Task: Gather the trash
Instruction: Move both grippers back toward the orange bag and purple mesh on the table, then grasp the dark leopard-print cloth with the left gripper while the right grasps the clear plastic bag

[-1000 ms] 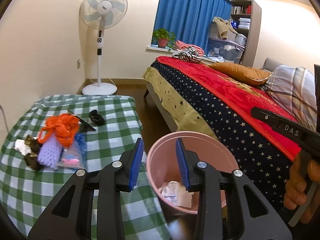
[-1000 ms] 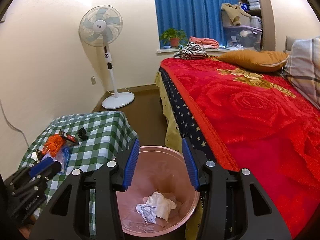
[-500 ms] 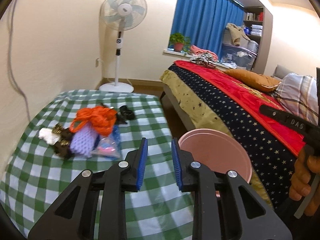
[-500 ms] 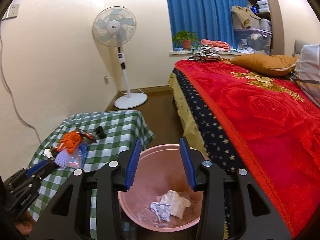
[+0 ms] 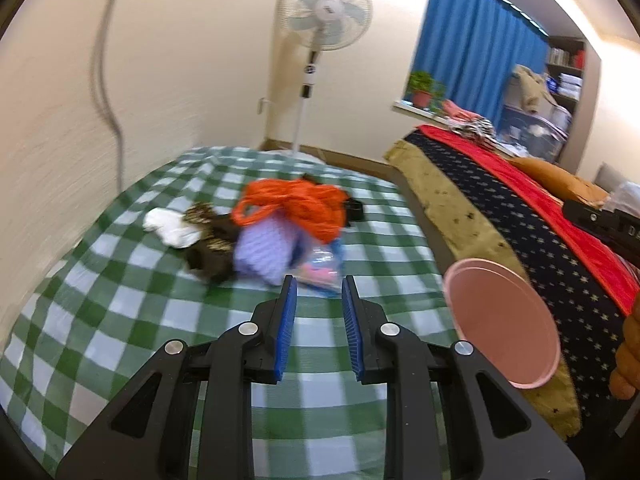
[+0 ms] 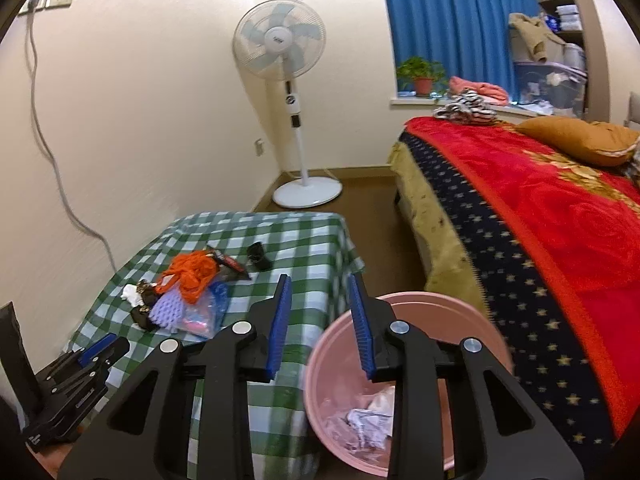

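A heap of trash lies on the green checked table (image 5: 120, 320): an orange net bag (image 5: 298, 206), a lilac foam piece (image 5: 266, 248), a clear plastic bag (image 5: 322, 270), white tissue (image 5: 168, 226) and dark wrappers (image 5: 208, 254). My left gripper (image 5: 318, 294) is open and empty, just short of the plastic bag. The pink bin (image 6: 404, 396) stands beside the table with crumpled paper (image 6: 366, 420) inside. My right gripper (image 6: 320, 300) is open and empty, above the bin's left rim. The heap (image 6: 188, 292) and the left gripper (image 6: 98, 354) also show in the right wrist view.
A bed with a red blanket (image 6: 540, 208) runs along the right. A standing fan (image 6: 294, 80) is by the far wall. A small black object (image 6: 258, 256) and a red-black wrapper (image 6: 230, 264) lie behind the heap. A grey cable (image 6: 52, 152) hangs down the wall.
My left gripper has swung left from above the bin to over the table, close to the heap. My right gripper has shifted slightly left and stays open over the bin's rim.
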The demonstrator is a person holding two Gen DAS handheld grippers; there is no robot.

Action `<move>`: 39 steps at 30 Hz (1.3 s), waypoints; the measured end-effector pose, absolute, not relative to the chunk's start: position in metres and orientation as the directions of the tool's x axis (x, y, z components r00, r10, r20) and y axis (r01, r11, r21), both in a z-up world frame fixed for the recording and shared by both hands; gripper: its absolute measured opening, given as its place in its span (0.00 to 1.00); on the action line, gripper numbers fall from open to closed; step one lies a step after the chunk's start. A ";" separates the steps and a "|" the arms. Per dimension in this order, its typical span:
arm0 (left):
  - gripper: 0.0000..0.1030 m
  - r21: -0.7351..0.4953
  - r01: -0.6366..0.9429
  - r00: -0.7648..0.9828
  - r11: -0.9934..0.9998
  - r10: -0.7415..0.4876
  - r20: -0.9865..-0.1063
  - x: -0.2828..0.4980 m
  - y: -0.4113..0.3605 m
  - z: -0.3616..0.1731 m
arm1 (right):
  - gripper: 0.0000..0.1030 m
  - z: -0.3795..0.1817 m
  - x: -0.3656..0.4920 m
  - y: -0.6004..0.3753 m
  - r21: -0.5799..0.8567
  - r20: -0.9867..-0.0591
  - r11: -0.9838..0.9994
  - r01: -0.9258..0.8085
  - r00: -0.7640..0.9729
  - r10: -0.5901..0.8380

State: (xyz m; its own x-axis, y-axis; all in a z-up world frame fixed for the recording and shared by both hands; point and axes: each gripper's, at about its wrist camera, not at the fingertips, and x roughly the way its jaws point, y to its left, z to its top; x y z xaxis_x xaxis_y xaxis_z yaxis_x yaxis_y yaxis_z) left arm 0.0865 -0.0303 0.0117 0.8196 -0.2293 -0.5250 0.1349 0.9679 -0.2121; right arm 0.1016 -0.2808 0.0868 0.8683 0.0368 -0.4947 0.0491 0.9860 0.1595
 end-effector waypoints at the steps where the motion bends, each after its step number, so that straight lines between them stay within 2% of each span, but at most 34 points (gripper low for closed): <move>1: 0.23 -0.212 0.120 0.821 0.970 -0.217 -0.528 0.089 -0.026 0.010 | 0.28 0.084 0.107 -0.275 0.165 -0.498 0.986 0.037 0.866 0.050; 11: 0.23 -0.257 -0.008 0.820 0.966 -0.141 -0.555 0.110 0.015 -0.010 | 0.26 0.057 0.145 -0.228 0.194 -0.527 0.980 -0.050 0.837 0.147; 30: 0.23 -0.301 -0.087 0.811 0.950 -0.108 -0.576 0.144 0.040 -0.033 | 0.26 0.013 0.194 -0.166 0.206 -0.576 0.968 -0.145 0.782 0.240; 35: 0.23 -0.324 -0.093 0.807 0.942 -0.119 -0.578 0.155 0.047 -0.034 | 0.28 -0.003 0.212 -0.154 0.228 -0.603 0.961 -0.153 0.753 0.263; 38: 0.23 -0.341 -0.093 0.800 0.936 -0.134 -0.585 0.162 0.049 -0.036 | 0.35 -0.011 0.220 -0.148 0.233 -0.622 0.959 -0.158 0.734 0.272; 39: 0.23 -0.344 -0.092 0.799 0.934 -0.137 -0.586 0.164 0.048 -0.037 | 0.41 -0.014 0.223 -0.146 0.236 -0.629 0.959 -0.159 0.727 0.275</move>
State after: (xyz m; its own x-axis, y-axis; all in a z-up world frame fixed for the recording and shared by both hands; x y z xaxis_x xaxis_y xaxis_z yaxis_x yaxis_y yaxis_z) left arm 0.1644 0.0485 -0.0371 0.7986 -0.1370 -0.5861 -0.0922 0.9344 -0.3441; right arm 0.2230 -0.1457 -0.0141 0.7272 0.2754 -0.6287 -0.1589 0.9587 0.2360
